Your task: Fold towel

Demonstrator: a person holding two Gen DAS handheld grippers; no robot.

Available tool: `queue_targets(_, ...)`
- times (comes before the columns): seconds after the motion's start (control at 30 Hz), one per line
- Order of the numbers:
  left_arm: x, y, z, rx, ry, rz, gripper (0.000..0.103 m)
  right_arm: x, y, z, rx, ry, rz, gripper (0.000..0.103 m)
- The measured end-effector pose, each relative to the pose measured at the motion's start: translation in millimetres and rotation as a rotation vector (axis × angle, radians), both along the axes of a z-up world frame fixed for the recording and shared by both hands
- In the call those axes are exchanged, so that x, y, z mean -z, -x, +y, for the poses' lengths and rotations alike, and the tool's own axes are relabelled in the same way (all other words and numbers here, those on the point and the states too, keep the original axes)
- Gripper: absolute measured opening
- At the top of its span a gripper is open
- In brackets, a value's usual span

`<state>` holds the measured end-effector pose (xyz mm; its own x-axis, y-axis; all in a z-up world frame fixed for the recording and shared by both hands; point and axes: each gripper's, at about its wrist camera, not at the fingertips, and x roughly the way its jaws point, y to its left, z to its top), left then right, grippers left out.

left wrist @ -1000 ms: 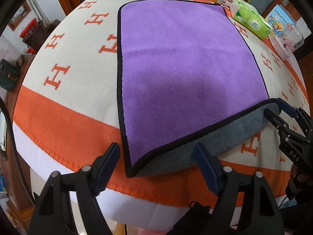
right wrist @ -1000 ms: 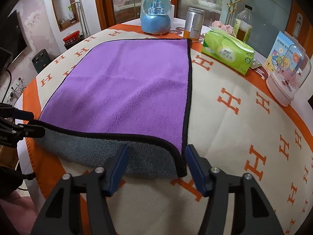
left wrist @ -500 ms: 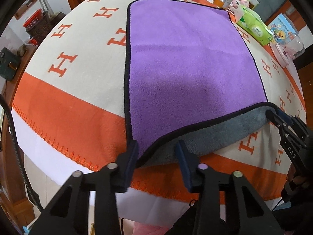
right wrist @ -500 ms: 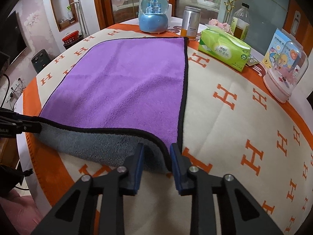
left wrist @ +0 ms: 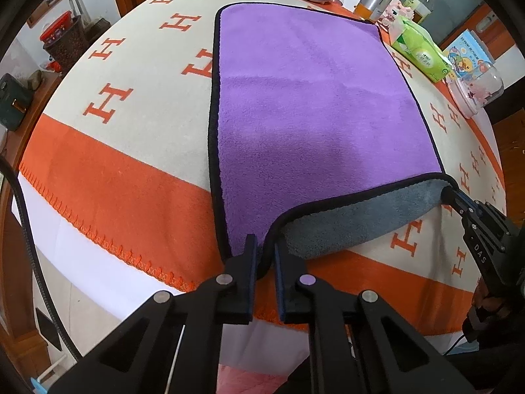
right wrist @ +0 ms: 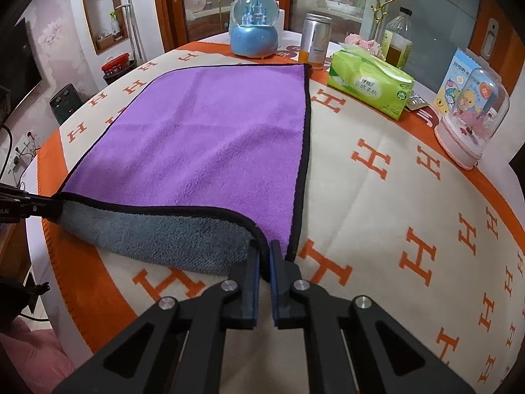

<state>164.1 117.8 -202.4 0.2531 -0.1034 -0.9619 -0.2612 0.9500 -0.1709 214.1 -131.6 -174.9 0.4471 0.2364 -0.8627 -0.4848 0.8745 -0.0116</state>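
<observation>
A purple towel [left wrist: 305, 98] with black trim and a grey underside lies flat on the round table; it also shows in the right wrist view [right wrist: 210, 138]. Its near edge is lifted, showing the grey side [left wrist: 354, 220]. My left gripper [left wrist: 265, 256] is shut on the towel's near left corner. My right gripper [right wrist: 265, 256] is shut on the near right corner. Each gripper shows in the other's view, the right one at the far right [left wrist: 459, 200] and the left one at the far left [right wrist: 49, 202].
The table wears a cream and orange cloth [right wrist: 393, 197] with H marks. At the back stand a blue snow globe [right wrist: 254, 36], a metal can [right wrist: 315, 41], a green tissue pack [right wrist: 370, 83], a bottle [right wrist: 398, 37] and a clear domed toy [right wrist: 472, 115].
Both grippers moved forward onto the towel's near corners and closed on them. The near edge has lifted slightly off the cloth.
</observation>
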Motion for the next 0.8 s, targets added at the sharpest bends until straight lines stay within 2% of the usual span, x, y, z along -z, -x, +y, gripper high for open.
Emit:
queue_targets(0.33, -15, 1, 3, 0.055, -0.005, -0.031, 0.004, -14, -3, 5, 0.009, -0.019, -0.032, 0.004)
queue_targets(0.8, -73, -20, 20, 0.138, -0.045, -0.129, 0.004, -67, -20, 23, 0.018, -0.040, -0.172, 0.004)
